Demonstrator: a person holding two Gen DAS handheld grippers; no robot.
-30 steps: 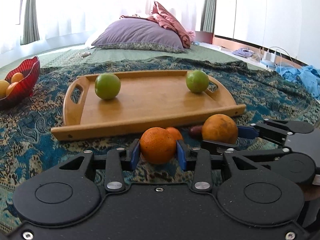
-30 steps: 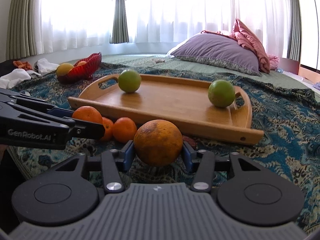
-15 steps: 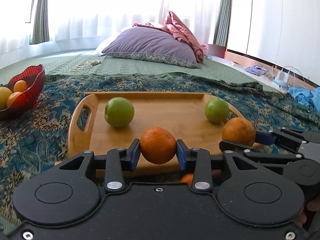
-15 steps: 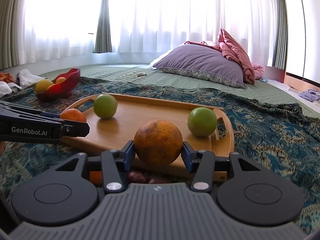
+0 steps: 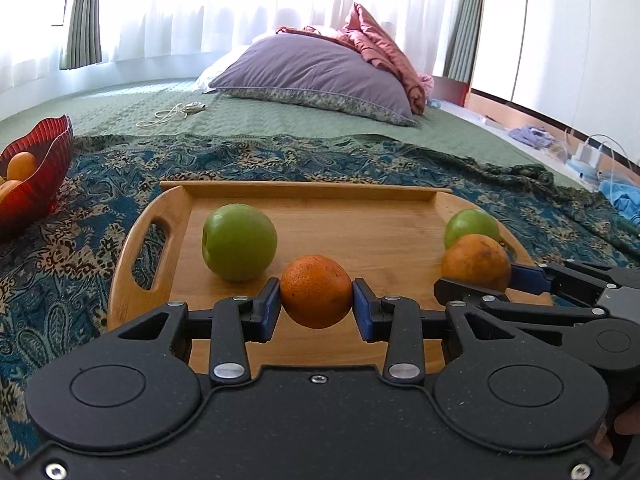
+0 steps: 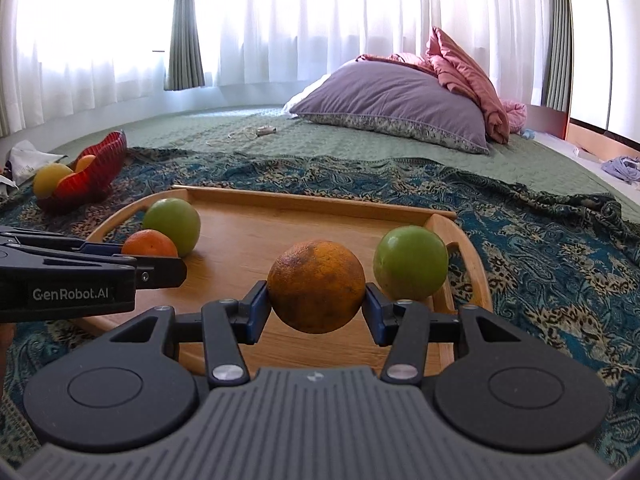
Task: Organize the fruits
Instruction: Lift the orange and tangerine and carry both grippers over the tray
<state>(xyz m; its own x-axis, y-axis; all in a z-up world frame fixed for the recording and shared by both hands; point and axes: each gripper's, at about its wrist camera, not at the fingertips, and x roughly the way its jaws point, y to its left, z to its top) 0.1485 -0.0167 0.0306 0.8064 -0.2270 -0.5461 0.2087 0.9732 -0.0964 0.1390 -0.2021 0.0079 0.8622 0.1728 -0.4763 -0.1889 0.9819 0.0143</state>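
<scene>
My left gripper (image 5: 316,306) is shut on a small bright orange (image 5: 316,291) and holds it over the wooden tray (image 5: 360,194), beside the left green apple (image 5: 239,242). My right gripper (image 6: 316,306) is shut on a larger, brown-mottled orange (image 6: 316,286) over the tray (image 6: 320,200), next to the right green apple (image 6: 411,268). The left gripper with its orange (image 6: 149,243) shows at the left of the right wrist view, in front of the other green apple (image 6: 172,224). The right gripper's orange (image 5: 476,262) shows in the left wrist view, hiding part of the right apple (image 5: 470,222).
A red glass bowl (image 5: 38,176) with several oranges and a yellow fruit sits to the left on the patterned blue blanket (image 6: 540,240). A purple pillow (image 6: 392,104) and pink bedding (image 6: 464,68) lie at the back. A cable (image 5: 172,112) lies on the green bedspread.
Both grippers lifted their oranges off the blanket and moved forward over the tray. The loose fruits in front of the tray have dropped out of view.
</scene>
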